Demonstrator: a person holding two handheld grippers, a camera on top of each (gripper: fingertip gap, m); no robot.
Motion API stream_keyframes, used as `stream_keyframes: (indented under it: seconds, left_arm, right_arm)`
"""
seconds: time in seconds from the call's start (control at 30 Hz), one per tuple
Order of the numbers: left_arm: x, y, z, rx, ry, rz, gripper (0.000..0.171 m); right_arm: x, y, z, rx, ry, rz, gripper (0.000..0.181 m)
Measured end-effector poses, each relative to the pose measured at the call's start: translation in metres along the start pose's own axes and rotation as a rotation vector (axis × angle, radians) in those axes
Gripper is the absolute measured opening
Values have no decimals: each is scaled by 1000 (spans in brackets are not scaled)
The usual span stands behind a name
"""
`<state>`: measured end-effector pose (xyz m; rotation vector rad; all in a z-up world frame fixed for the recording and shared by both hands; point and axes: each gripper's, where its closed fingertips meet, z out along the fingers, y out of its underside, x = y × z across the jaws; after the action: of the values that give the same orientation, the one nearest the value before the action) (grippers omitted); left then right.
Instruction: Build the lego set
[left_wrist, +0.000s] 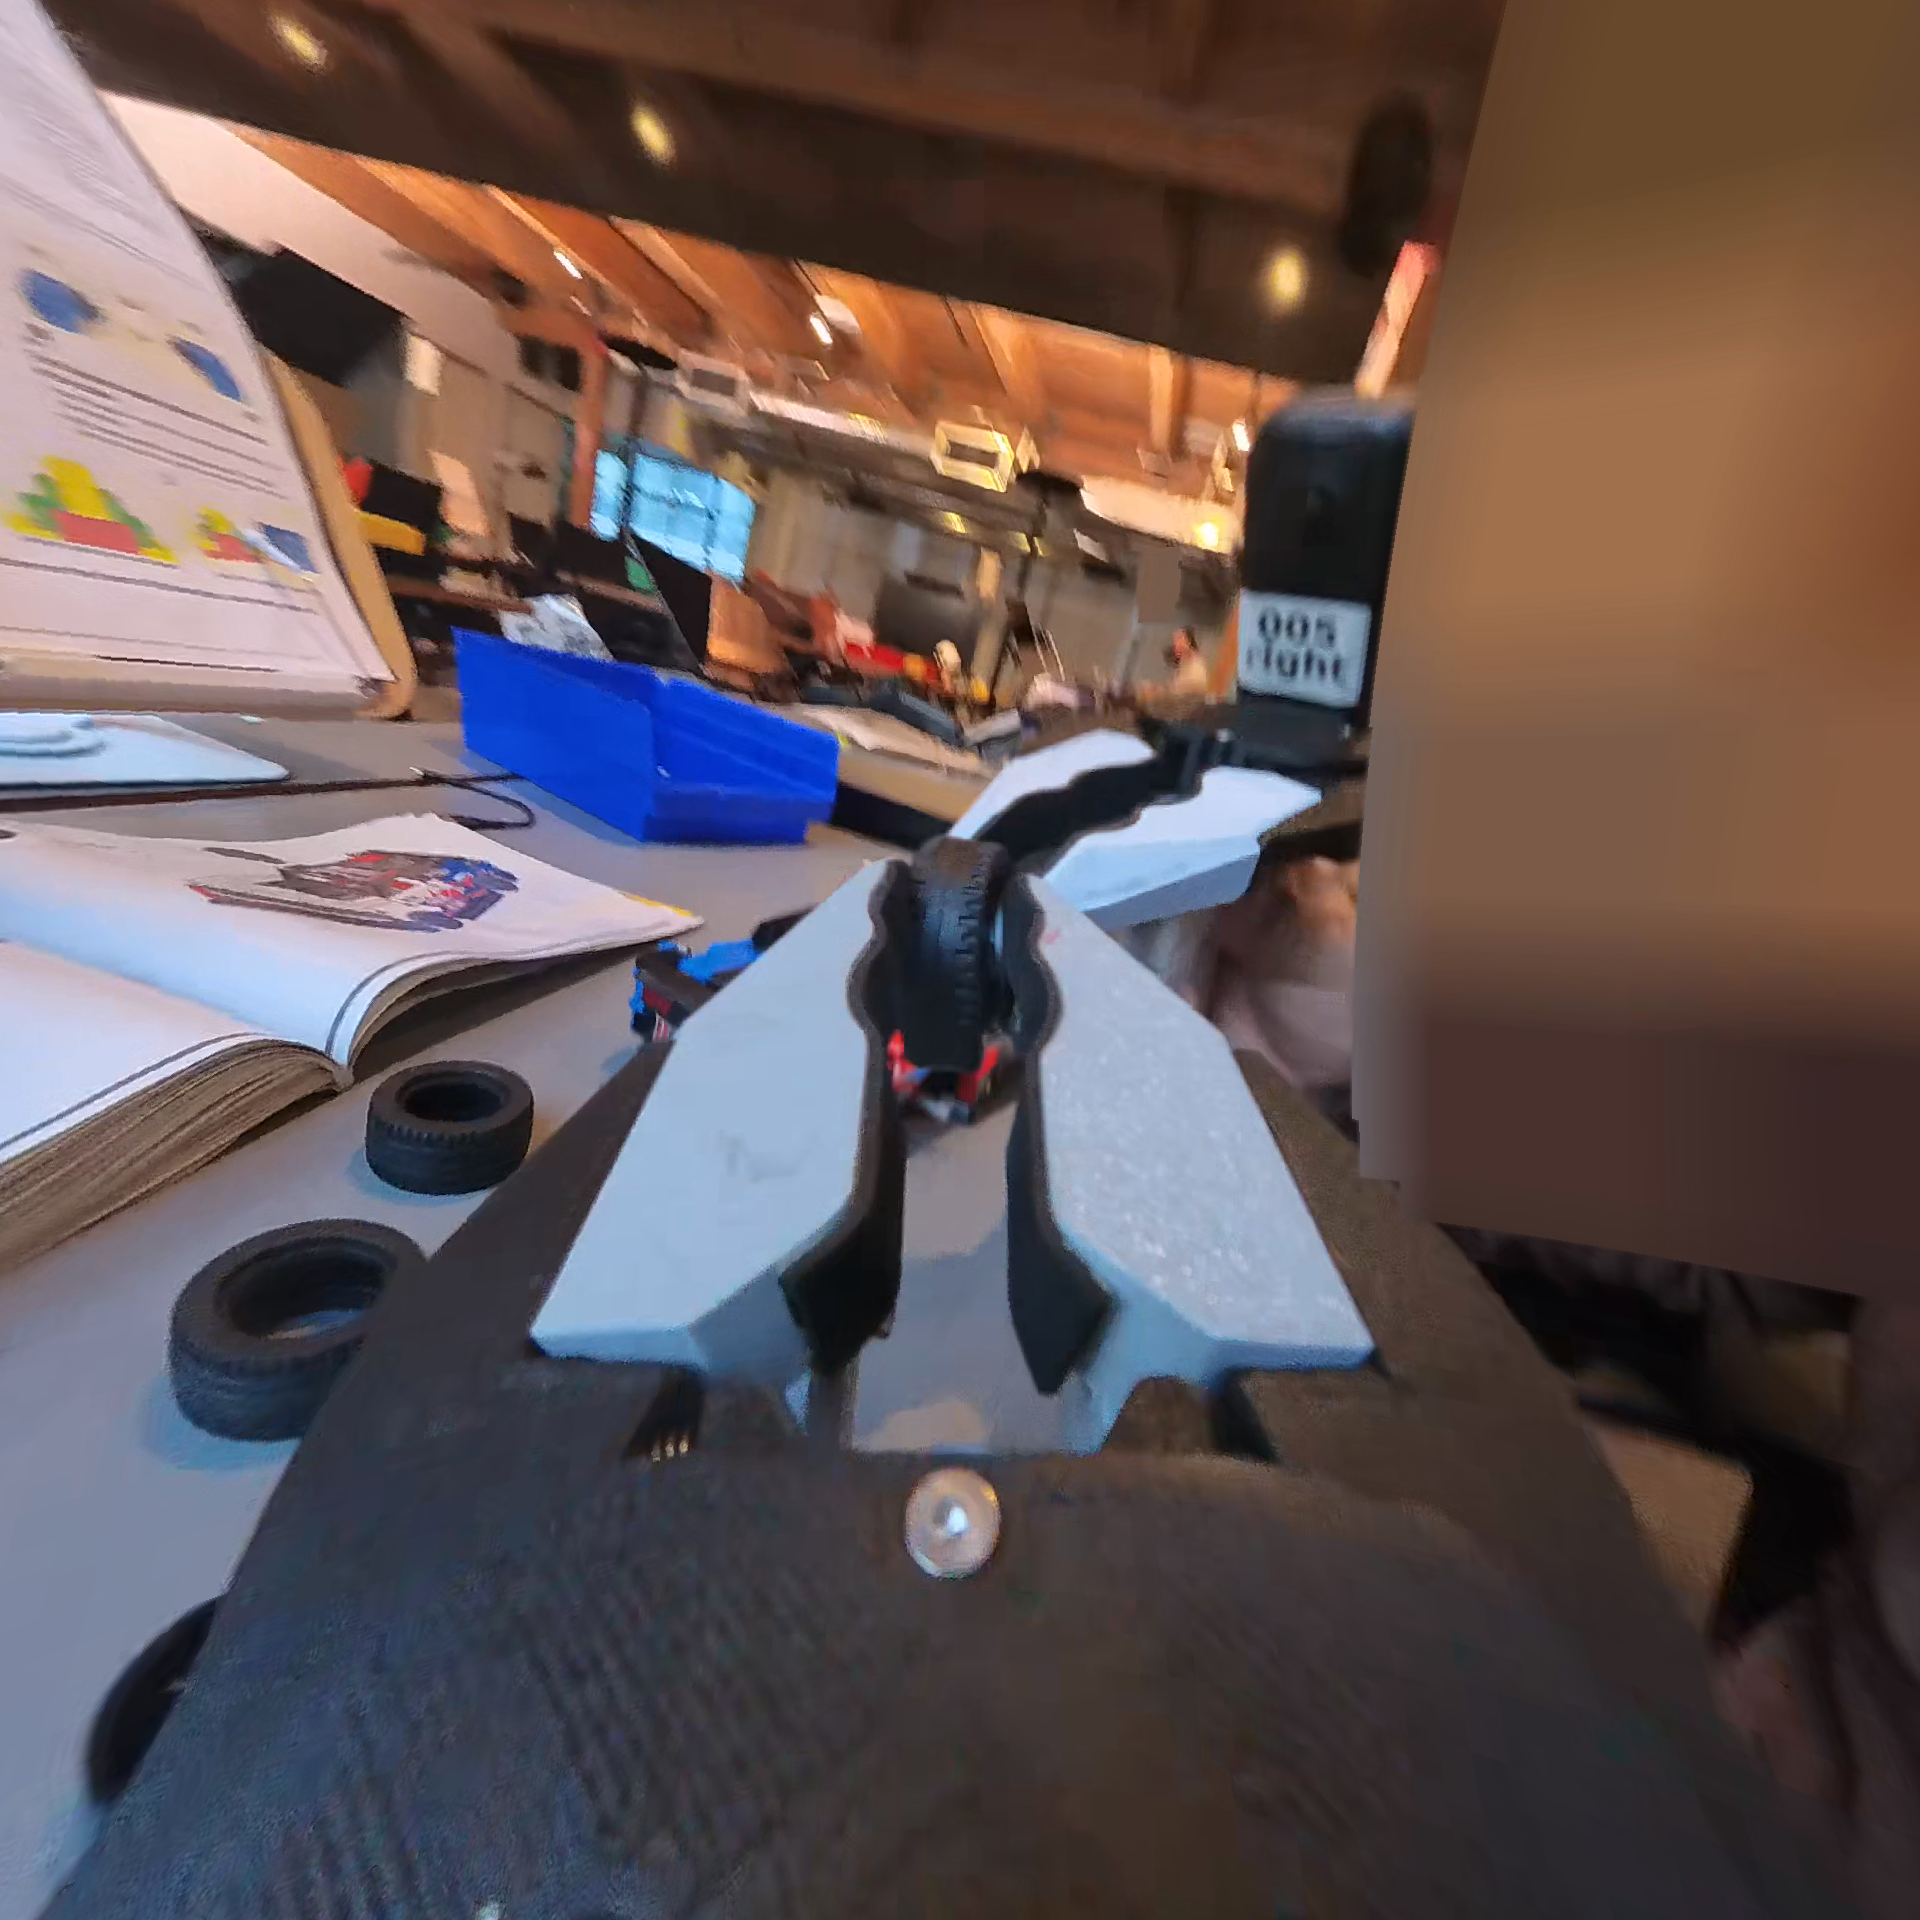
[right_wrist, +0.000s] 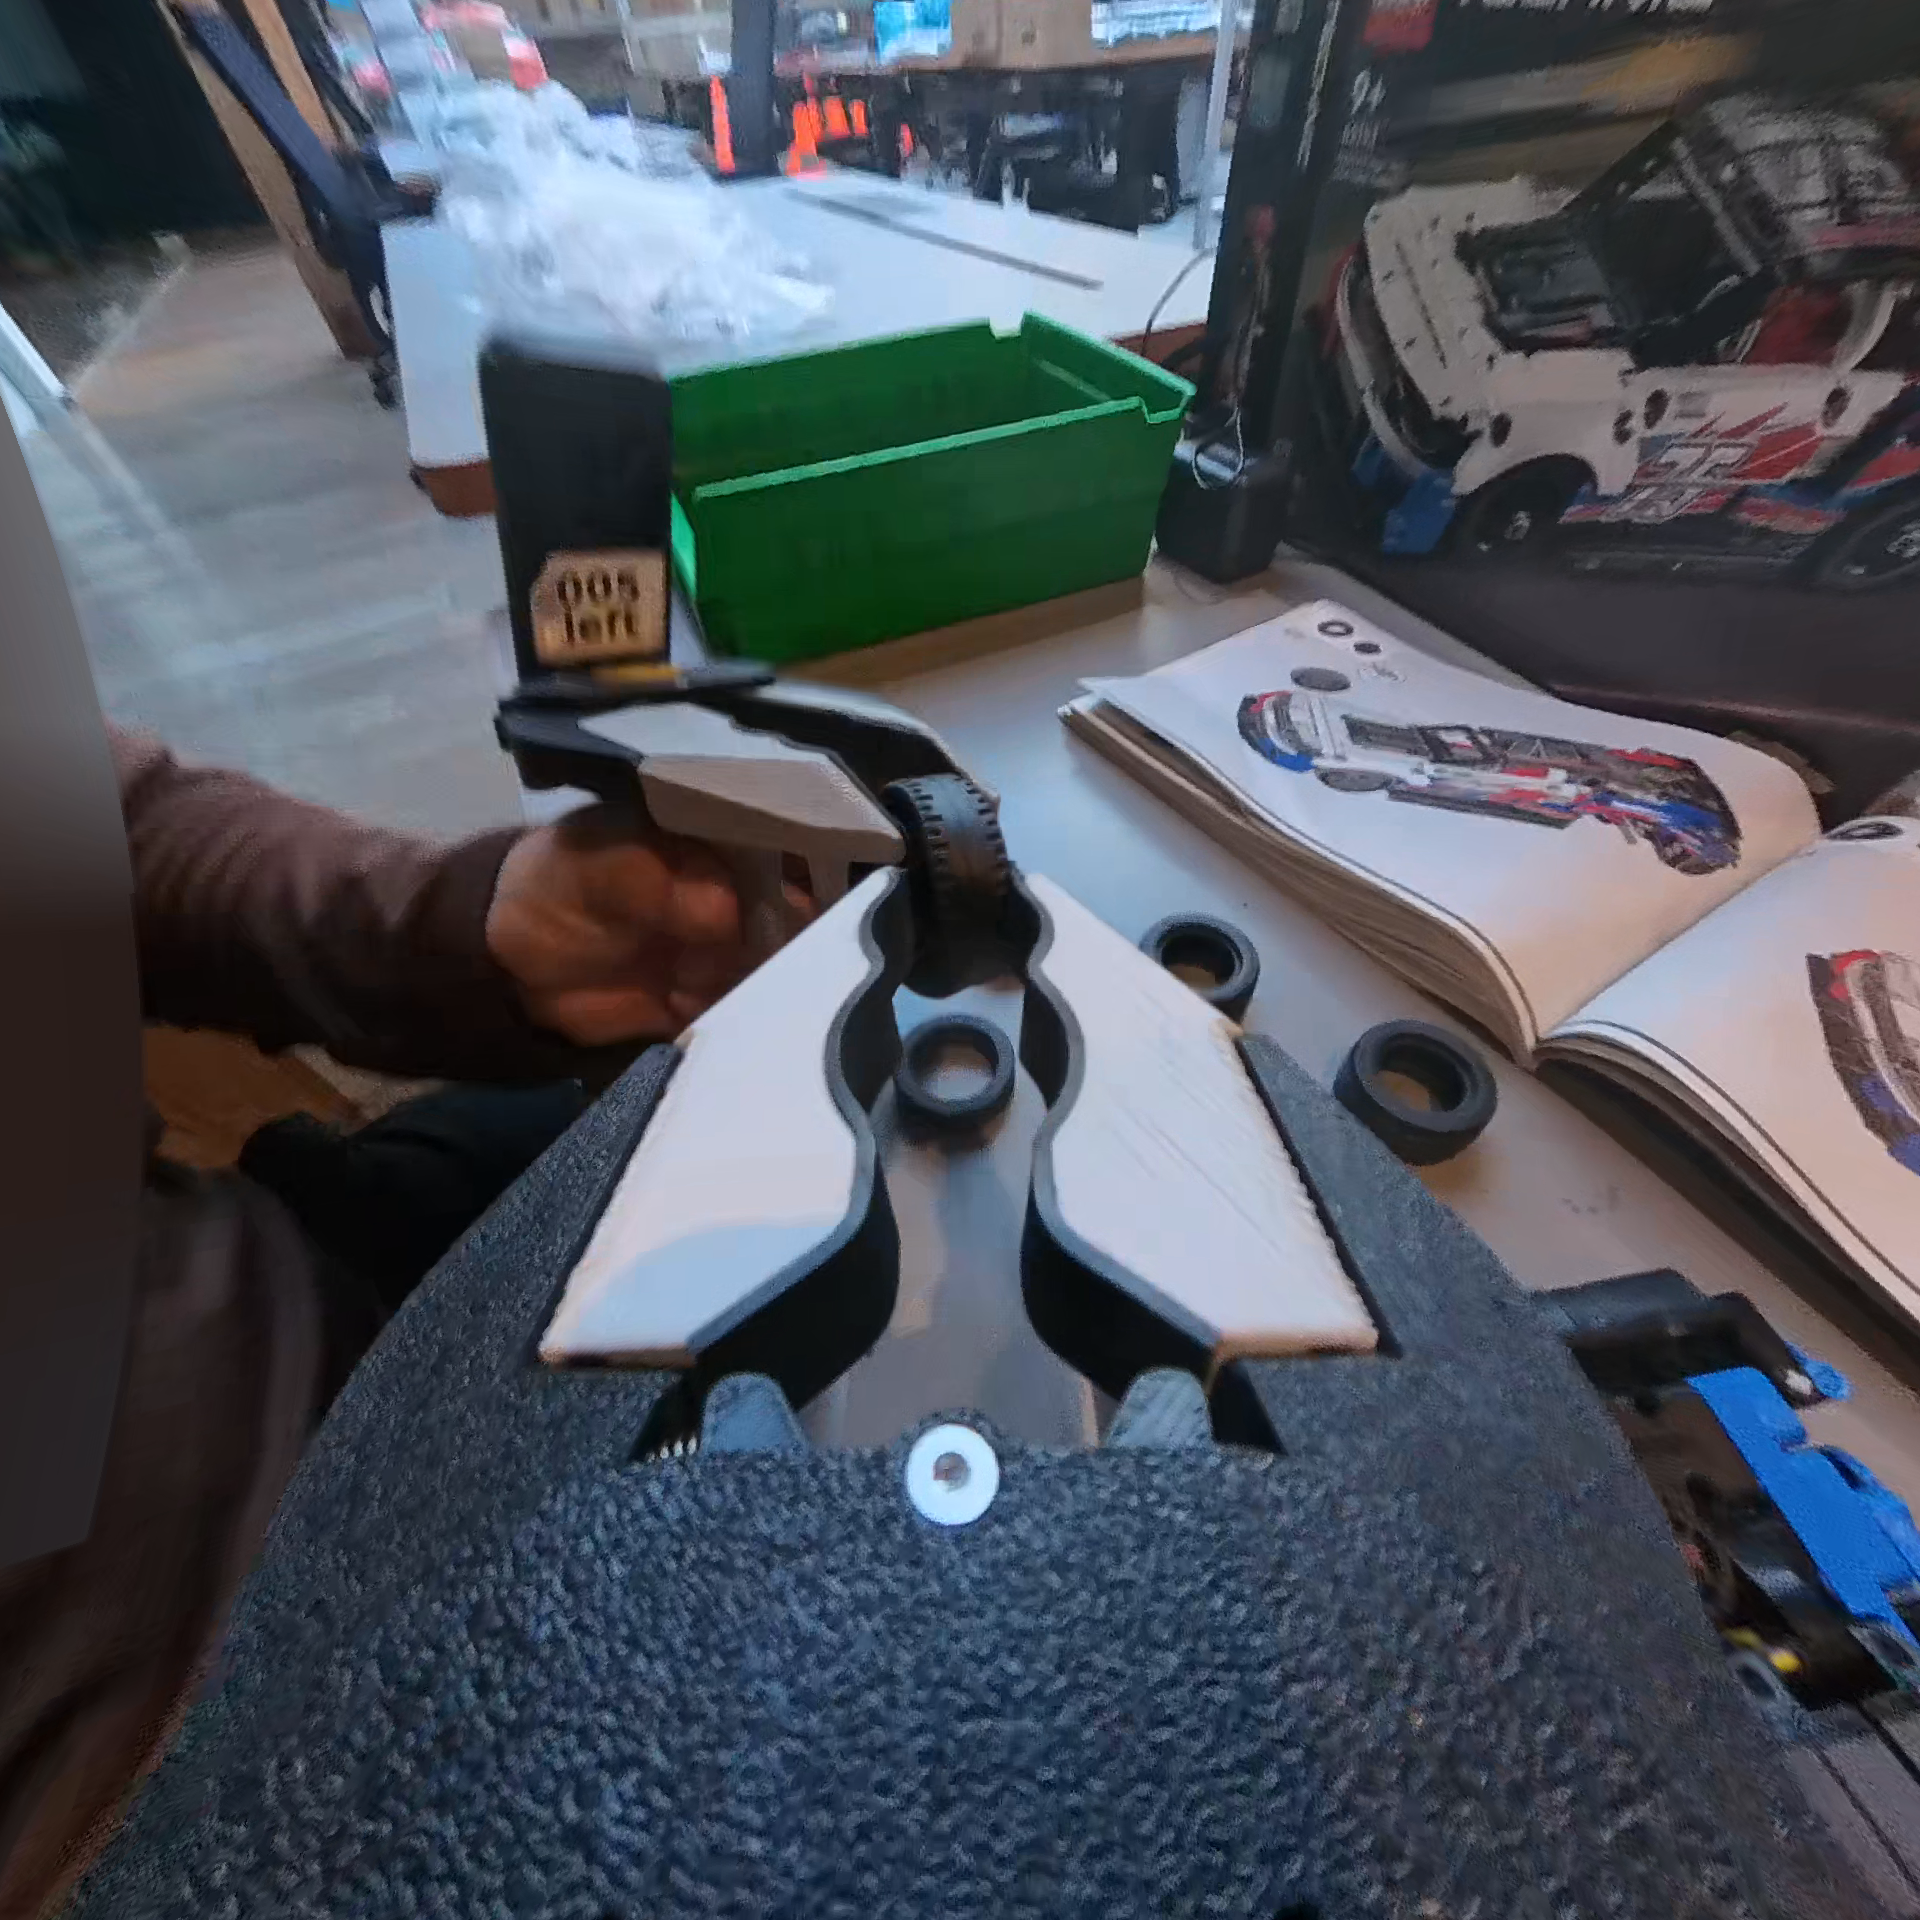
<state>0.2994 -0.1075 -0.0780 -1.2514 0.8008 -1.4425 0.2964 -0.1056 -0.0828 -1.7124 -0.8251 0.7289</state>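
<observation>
A black tyre (left_wrist: 951, 935) is held above the table between the fingers of my left gripper (left_wrist: 951, 914), which is shut on it. In the right wrist view the same tyre (right_wrist: 948, 857) also sits between the tips of my right gripper (right_wrist: 961, 914), which closes on it from the opposite side. The left gripper (right_wrist: 914, 821) comes in from the left there, held by a hand (right_wrist: 613, 925). The right gripper (left_wrist: 1023, 868) shows beyond the tyre in the left wrist view. The blue, red and black Lego car model (left_wrist: 945, 1081) lies on the table below; it also shows at lower right (right_wrist: 1766, 1475).
Loose black tyres lie on the table (left_wrist: 449, 1125) (left_wrist: 281, 1340) (right_wrist: 956, 1070) (right_wrist: 1200, 961) (right_wrist: 1415, 1091). An open instruction book (right_wrist: 1455, 810) (left_wrist: 312, 935) lies beside them. A blue bin (left_wrist: 644, 738), a green bin (right_wrist: 914, 488) and the set's box (right_wrist: 1610, 312) stand farther back. The tips of both grippers are at nearly the same place.
</observation>
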Motion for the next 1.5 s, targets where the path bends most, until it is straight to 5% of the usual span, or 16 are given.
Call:
stream_keyframes:
  seconds: [0.13,0.33,0.53,0.7,0.87,1.03,1.2,1.43,1.5]
  left_arm:
    - [-8,-18,1,158,-113,-45,16]
    - [-35,2,6,131,-261,-162,15]
    - [-33,72,21,-373,-130,-271,14]
    - [-16,126,17,-831,65,-286,15]
    - [-26,131,19,-954,21,-124,16]
    - [-41,117,5,-974,-8,-38,29]
    - [-42,93,-17,-934,80,397,39]
    - [-24,124,-19,-971,320,790,32]
    - [-31,129,-15,-989,292,869,31]
  right_arm:
    - [9,-12,5,70,13,79,14]
    - [36,16,12,-72,192,-6,13]
    - [37,85,-15,-394,95,262,15]
    - [10,123,-35,-558,120,50,20]
    - [0,131,-15,-549,140,-307,21]
    - [19,134,-4,-580,133,-300,17]
    - [21,132,-2,-641,75,-312,25]
    - [15,141,4,-688,26,-412,33]
    - [17,140,1,-709,38,-492,32]
